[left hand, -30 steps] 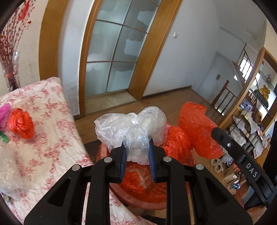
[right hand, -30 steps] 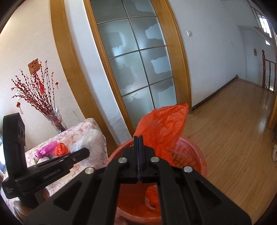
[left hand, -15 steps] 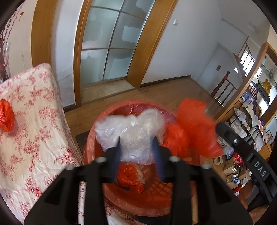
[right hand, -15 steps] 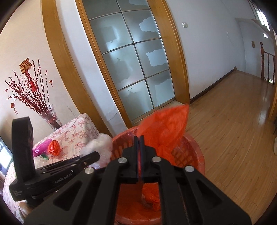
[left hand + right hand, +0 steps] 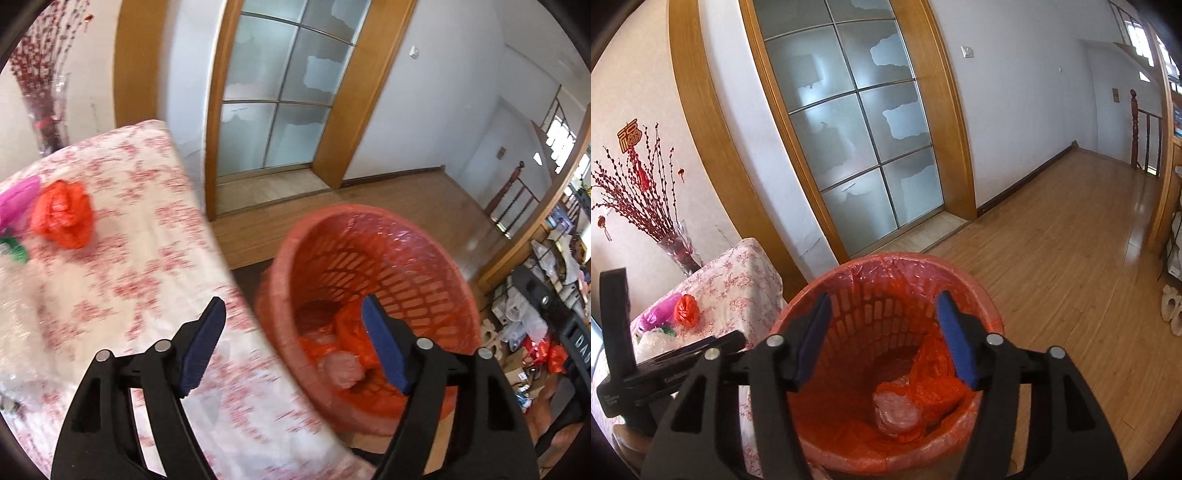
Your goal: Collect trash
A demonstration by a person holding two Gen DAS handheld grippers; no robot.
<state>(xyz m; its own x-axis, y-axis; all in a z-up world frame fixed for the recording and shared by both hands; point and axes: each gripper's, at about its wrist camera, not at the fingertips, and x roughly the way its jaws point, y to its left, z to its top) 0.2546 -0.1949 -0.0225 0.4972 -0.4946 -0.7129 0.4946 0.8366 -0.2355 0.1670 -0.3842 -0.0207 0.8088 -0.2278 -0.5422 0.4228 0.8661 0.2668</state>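
A red lattice trash basket (image 5: pixel 436 258) (image 5: pixel 982 295) with a red liner stands on the floor beside the table. Inside lie a clear plastic wad (image 5: pixel 895 410) (image 5: pixel 343 369) and a crumpled orange bag (image 5: pixel 938 373) (image 5: pixel 351 325). My left gripper (image 5: pixel 293 314) is open and empty, over the table edge and the basket's left rim. My right gripper (image 5: pixel 884 306) is open and empty, above the basket mouth. On the floral table, a crumpled orange bag (image 5: pixel 62 214) (image 5: pixel 686 310) lies next to a pink bag (image 5: pixel 14 199) (image 5: pixel 659 314).
The table with a floral cloth (image 5: pixel 129 258) (image 5: pixel 738 273) sits left of the basket. A vase of red branches (image 5: pixel 679 247) stands at its far corner. Clear plastic (image 5: pixel 652 341) lies on it. A frosted glass door (image 5: pixel 857 129) is behind. Wooden floor (image 5: pixel 1052 258) stretches right; clutter (image 5: pixel 524 325) lies on the floor.
Both grippers opened. The clear plastic wad dropped from my left gripper and the orange bag from my right into the basket. My left gripper swung left toward the table.
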